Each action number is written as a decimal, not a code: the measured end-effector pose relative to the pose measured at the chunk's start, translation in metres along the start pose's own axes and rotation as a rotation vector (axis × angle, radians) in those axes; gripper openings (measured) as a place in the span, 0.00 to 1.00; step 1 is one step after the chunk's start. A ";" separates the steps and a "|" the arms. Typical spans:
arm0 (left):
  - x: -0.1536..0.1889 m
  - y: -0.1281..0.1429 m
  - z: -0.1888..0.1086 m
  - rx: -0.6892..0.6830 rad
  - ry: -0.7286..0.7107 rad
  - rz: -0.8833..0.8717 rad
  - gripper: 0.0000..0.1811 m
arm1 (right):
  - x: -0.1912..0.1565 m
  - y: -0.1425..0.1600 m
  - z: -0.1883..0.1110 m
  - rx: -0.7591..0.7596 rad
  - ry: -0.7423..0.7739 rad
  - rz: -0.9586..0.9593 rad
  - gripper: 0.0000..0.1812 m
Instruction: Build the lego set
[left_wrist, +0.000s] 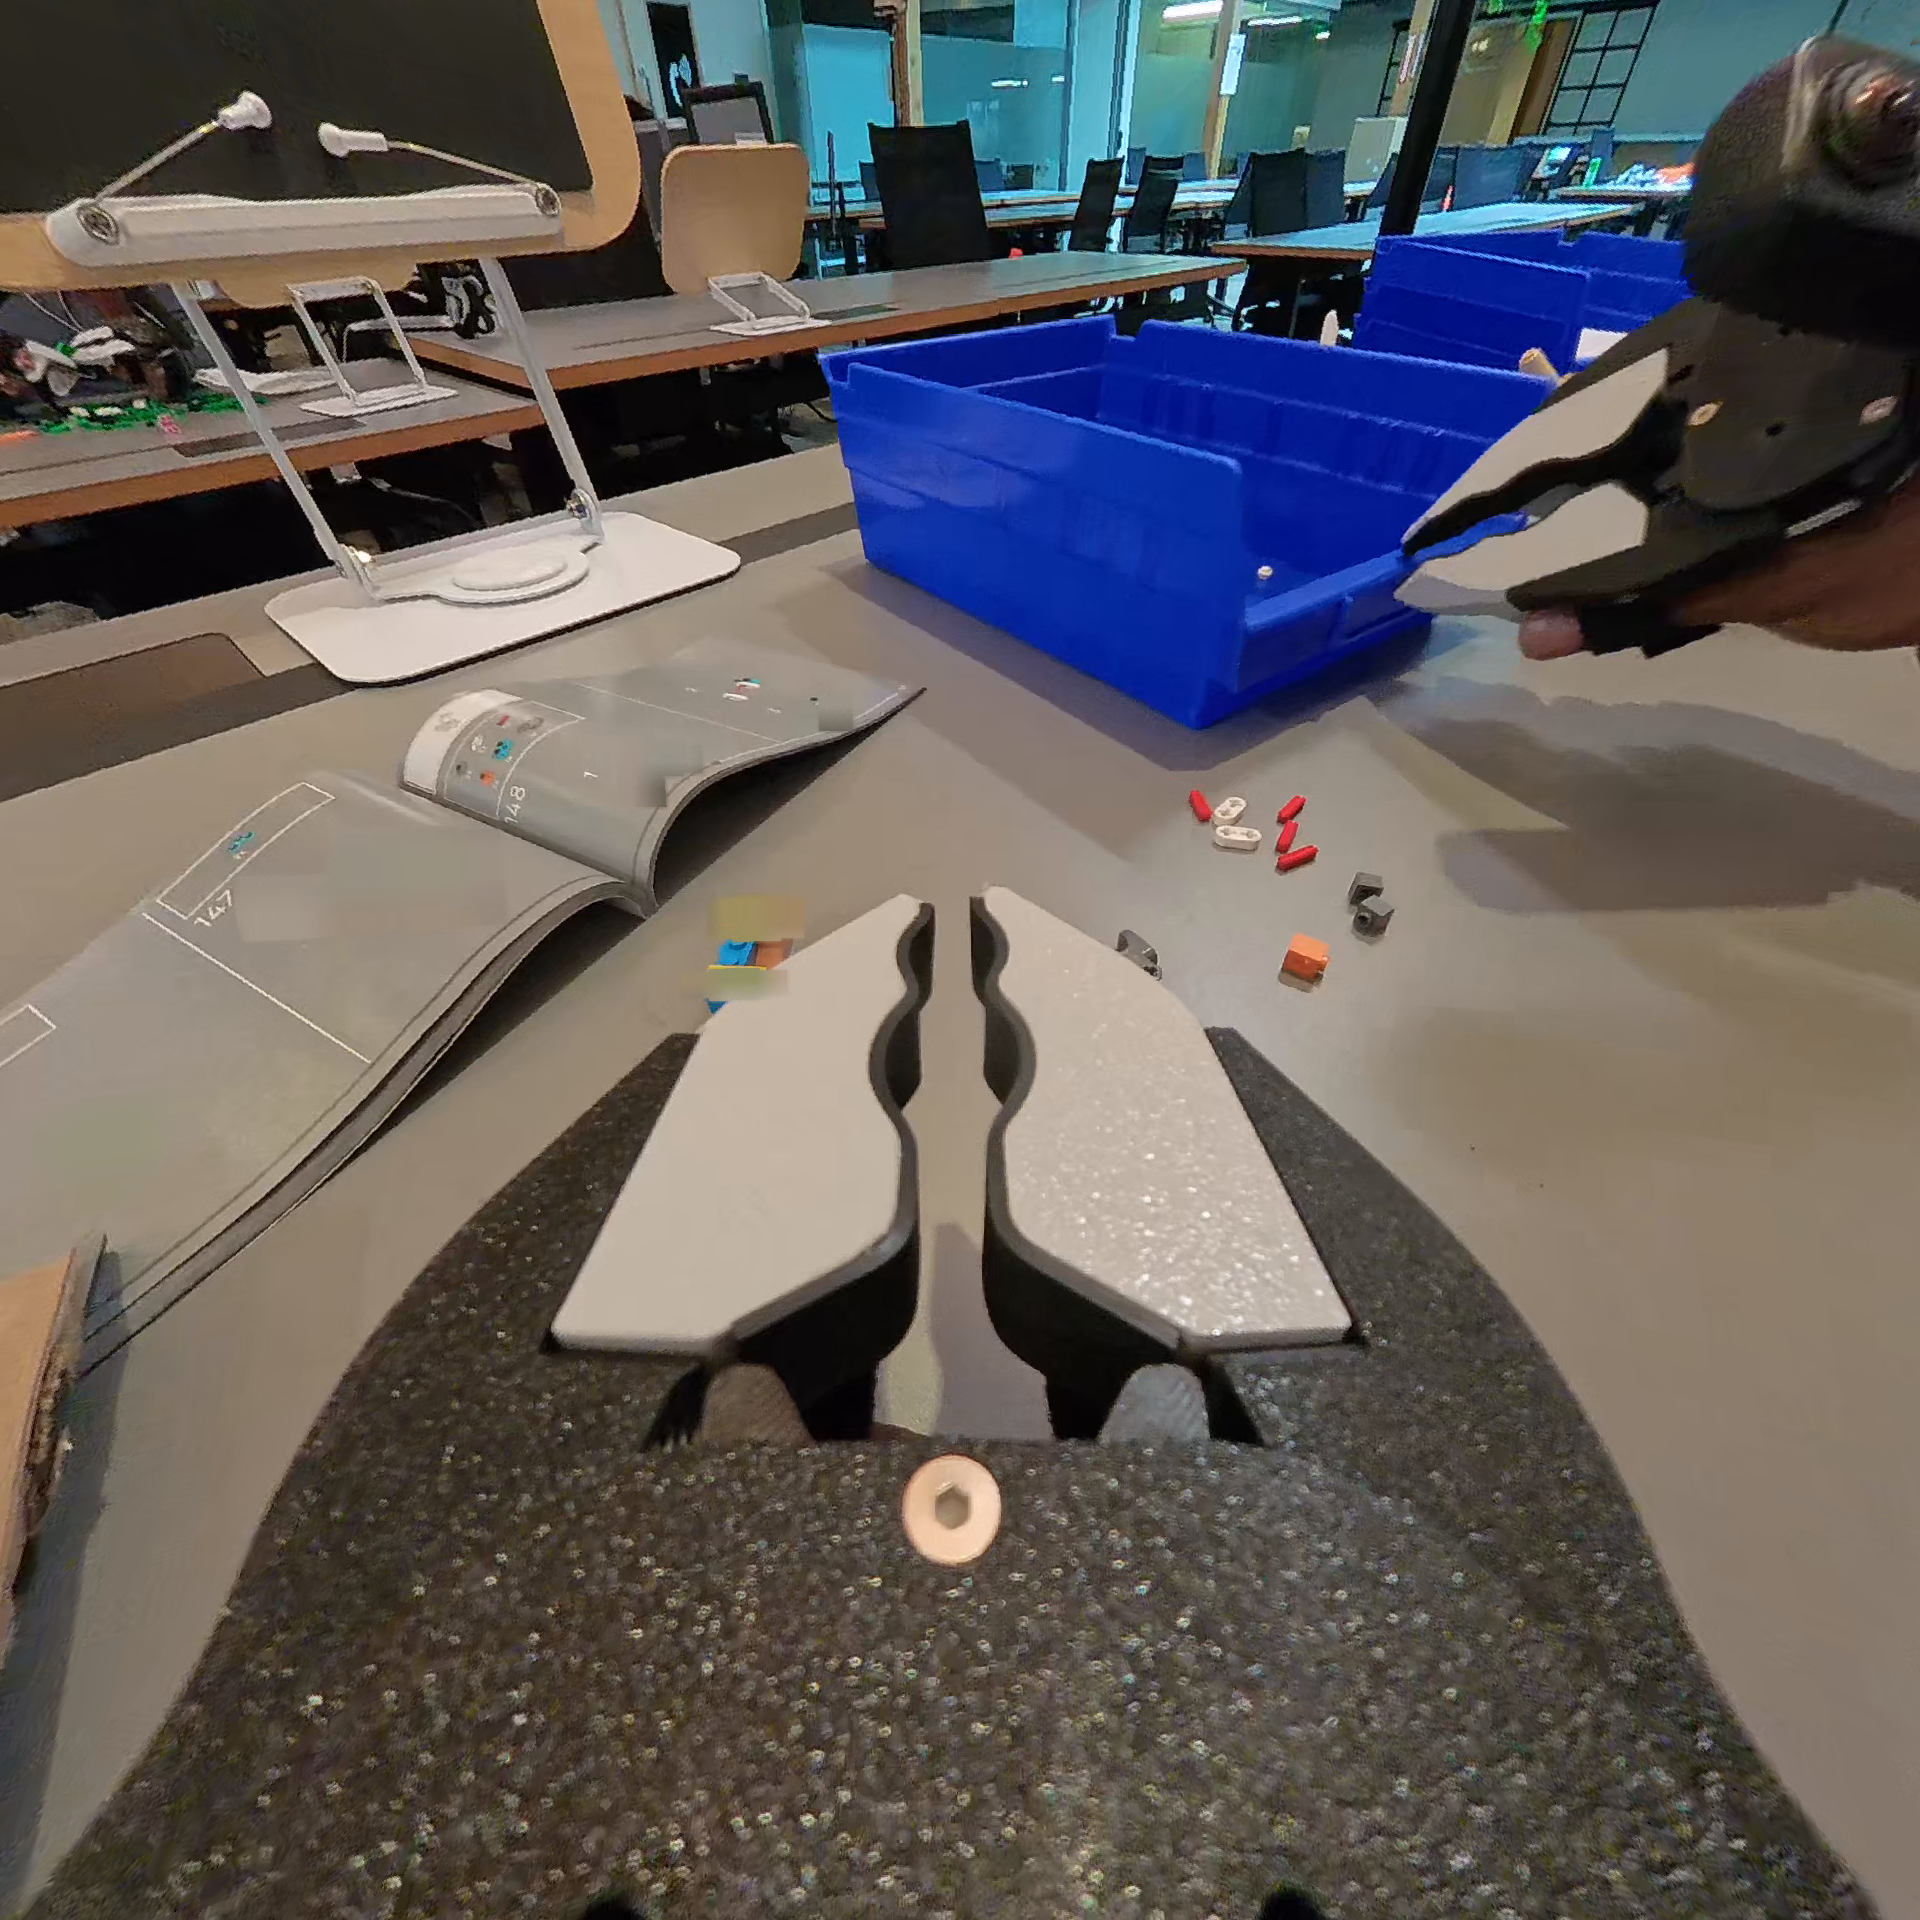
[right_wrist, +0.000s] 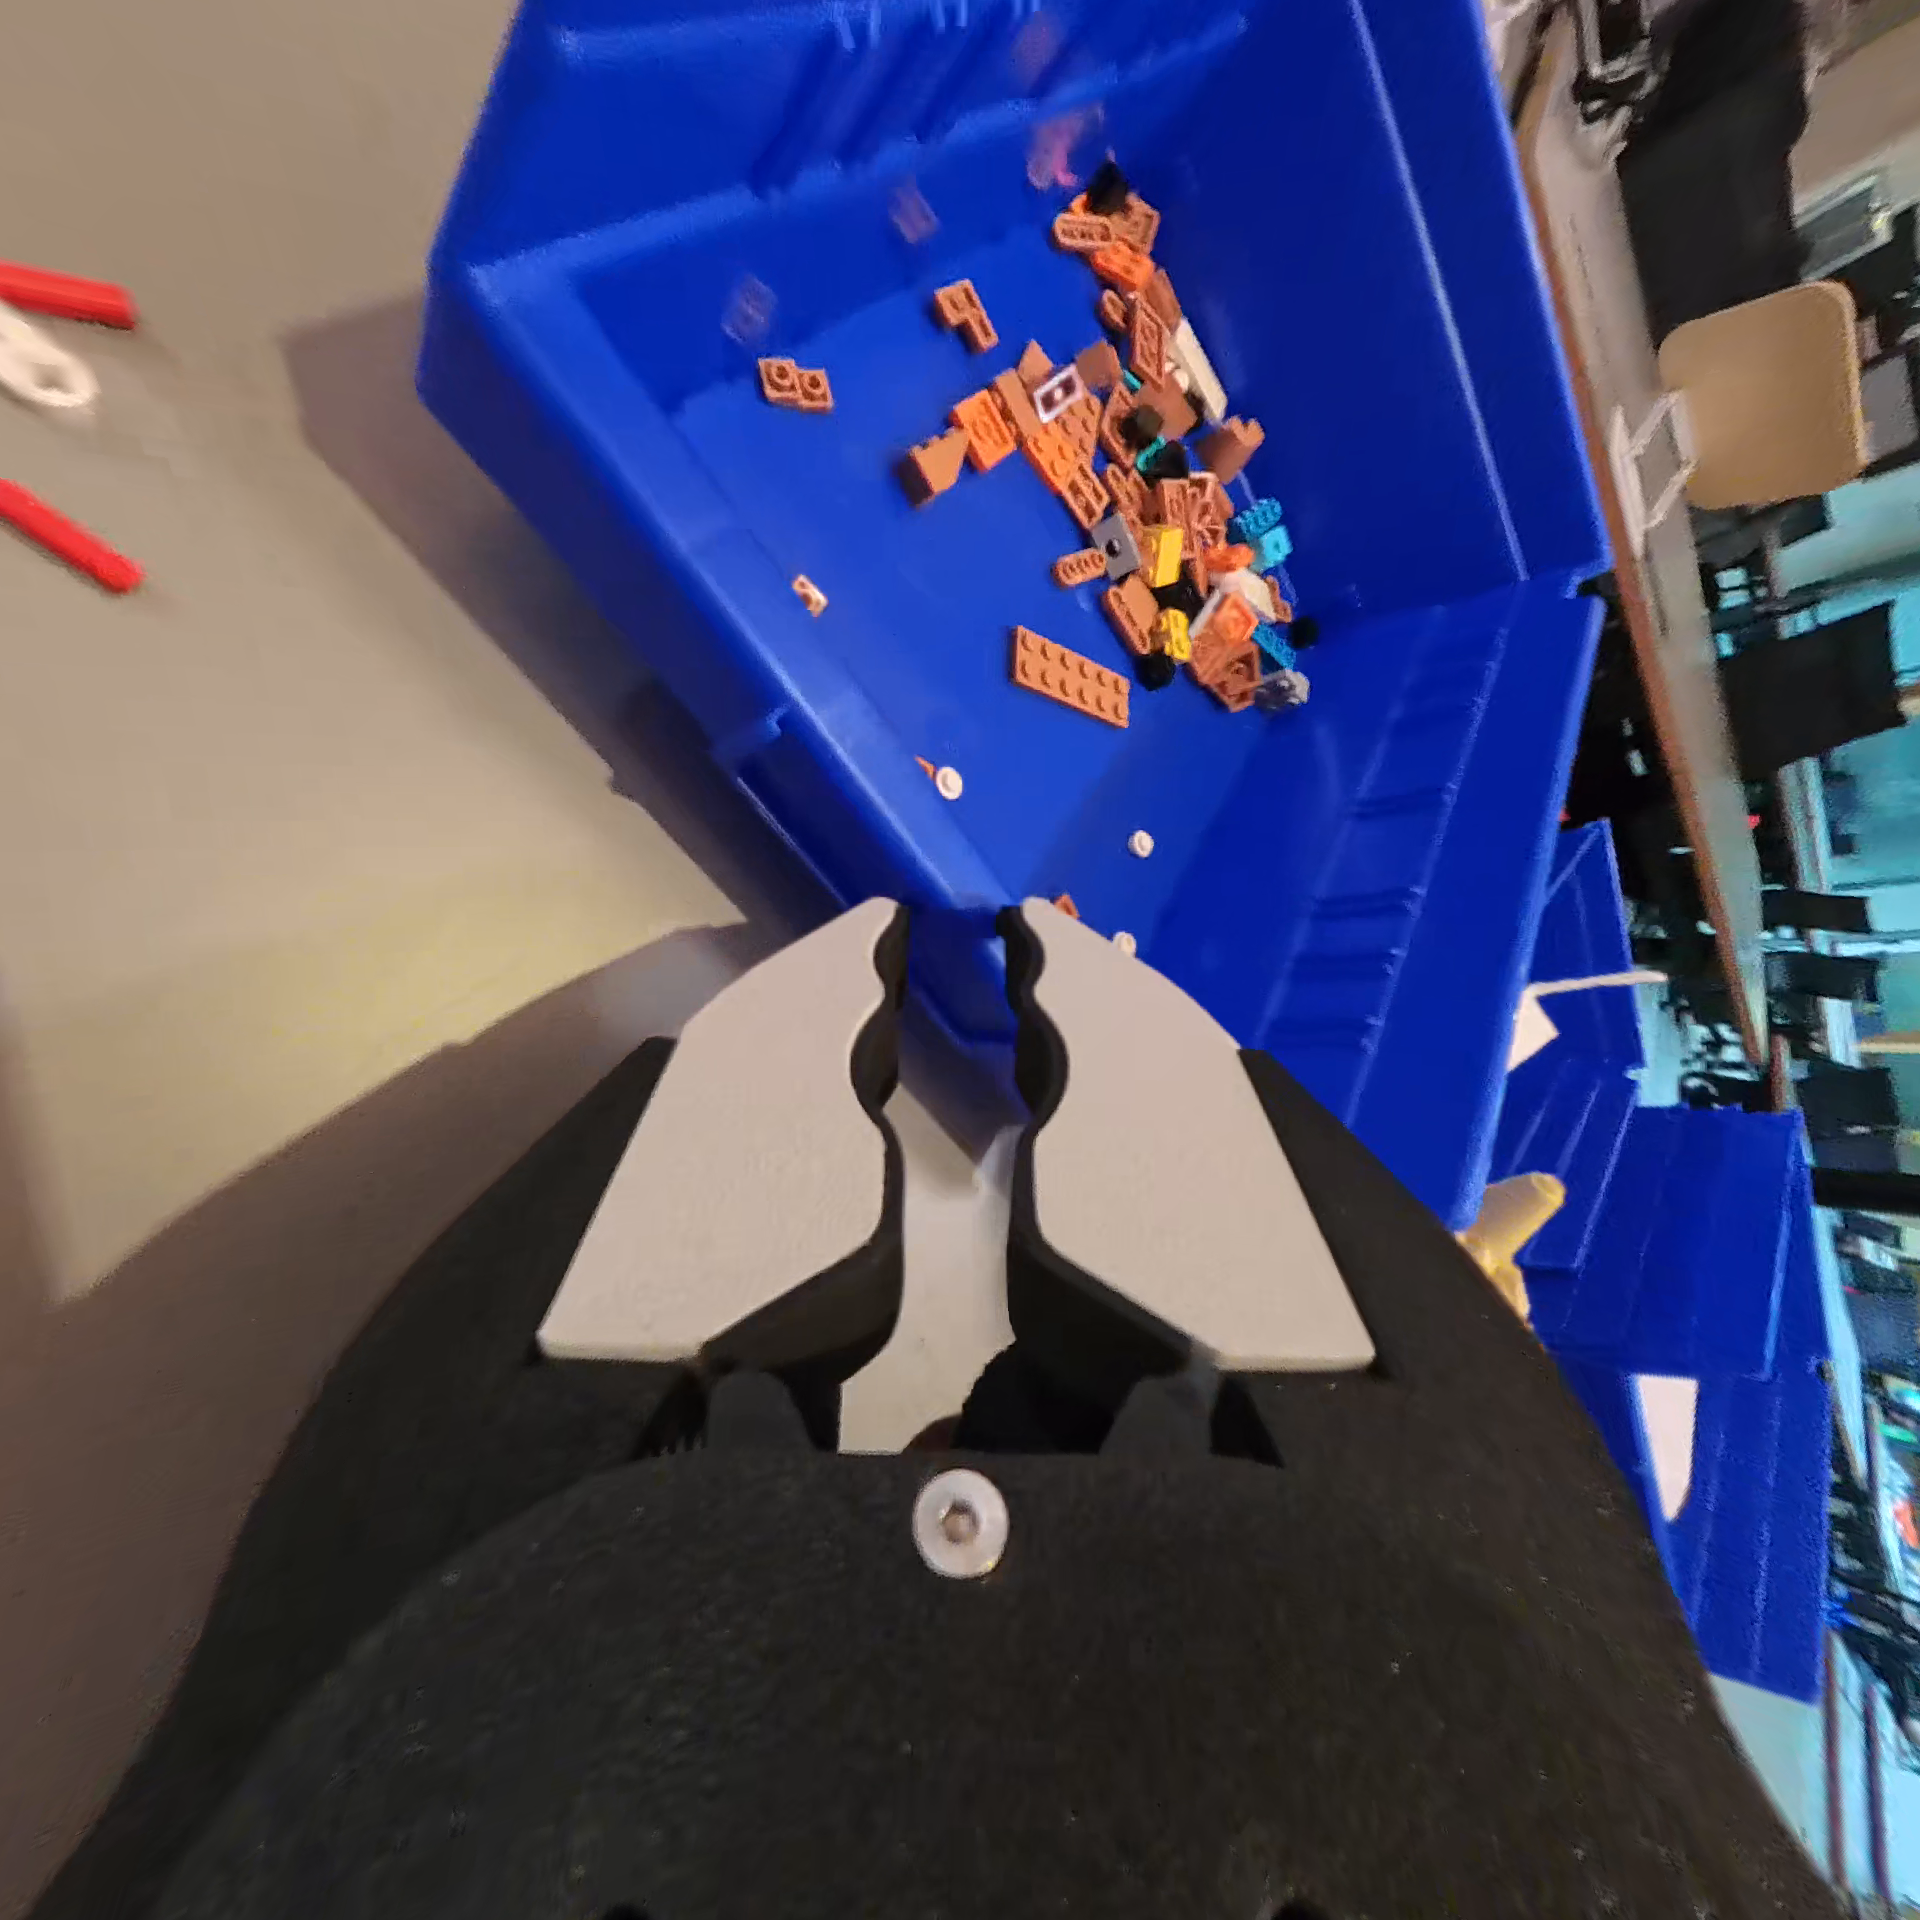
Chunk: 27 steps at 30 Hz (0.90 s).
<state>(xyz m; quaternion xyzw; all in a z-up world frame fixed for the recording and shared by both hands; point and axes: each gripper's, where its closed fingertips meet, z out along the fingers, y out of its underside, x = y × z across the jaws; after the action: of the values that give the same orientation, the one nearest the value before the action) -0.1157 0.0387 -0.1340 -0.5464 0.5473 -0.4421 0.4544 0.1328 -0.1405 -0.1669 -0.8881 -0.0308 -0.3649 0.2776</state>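
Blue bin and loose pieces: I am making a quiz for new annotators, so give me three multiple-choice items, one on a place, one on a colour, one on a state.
1. Where is the right gripper?
A. At the front edge of the blue bin
B. Over the instruction booklet
C. Resting on the white stand

2. What colour are most bricks piled in the bin?
A. Green
B. Orange-brown
C. White

3. What is the left gripper holding?
A. A red pin
B. The booklet
C. Nothing; a narrow bare gap shows between its fingers

Answers:
1 A, since the left wrist view shows its tips at the bin's front lip.
2 B, since the right wrist view shows a mostly orange-brown heap.
3 C, since the red pins lie on the table ahead of it.
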 end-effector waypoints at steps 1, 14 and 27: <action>0.000 0.000 -0.001 0.004 -0.002 -0.001 0.04 | 0.003 -0.001 0.005 -0.006 0.019 -0.006 0.08; 0.022 -0.030 -0.010 0.229 0.122 -0.129 0.05 | -0.006 -0.082 -0.019 0.397 -0.299 0.345 0.12; 0.025 -0.109 -0.025 0.964 0.145 -0.824 0.04 | -0.129 -0.210 -0.160 1.046 -1.005 0.878 0.12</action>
<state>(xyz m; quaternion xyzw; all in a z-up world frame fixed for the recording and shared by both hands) -0.1184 0.0121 -0.0227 -0.4149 0.0610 -0.8130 0.4040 -0.1165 -0.0263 -0.0609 -0.6333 0.0325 0.2752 0.7226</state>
